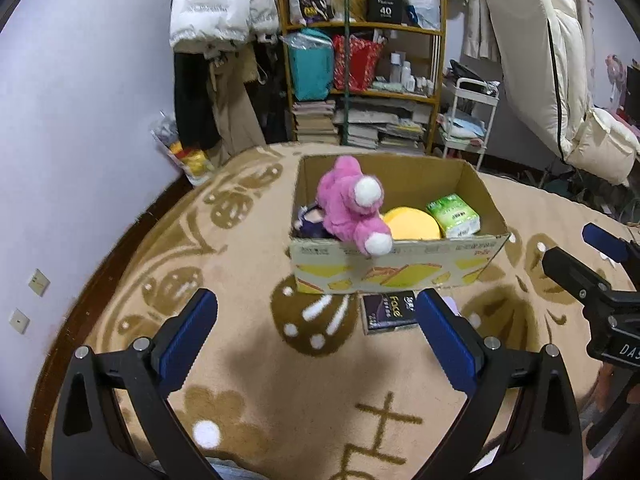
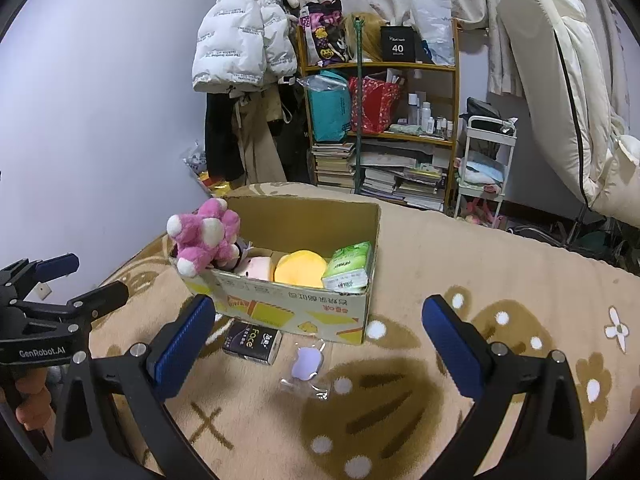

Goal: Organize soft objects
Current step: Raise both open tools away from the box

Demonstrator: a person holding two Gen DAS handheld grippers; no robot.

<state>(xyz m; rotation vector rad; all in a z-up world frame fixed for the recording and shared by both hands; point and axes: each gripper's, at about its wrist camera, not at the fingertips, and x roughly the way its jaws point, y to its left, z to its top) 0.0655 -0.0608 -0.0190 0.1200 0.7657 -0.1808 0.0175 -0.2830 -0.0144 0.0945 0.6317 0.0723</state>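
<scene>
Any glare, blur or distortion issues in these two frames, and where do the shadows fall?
Left wrist: sharp, strong fisheye bending at the edges, dark corners; soft shadow on the blanket before the cardboard box. Right wrist: equally sharp and curved; shadow beside the small clear packet. No glare in either; lighting dim and even.

This is a lived-in bedroom in a home. A bed with a tan flowered blanket (image 2: 480, 264) fills the foreground. Against the wall stands a wooden shelf (image 2: 378, 66) crammed with bags, bottles and stacked books (image 2: 400, 184). A white puffer jacket (image 2: 240, 40) hangs beside it, and a folded mattress (image 2: 560, 92) leans at right.
</scene>
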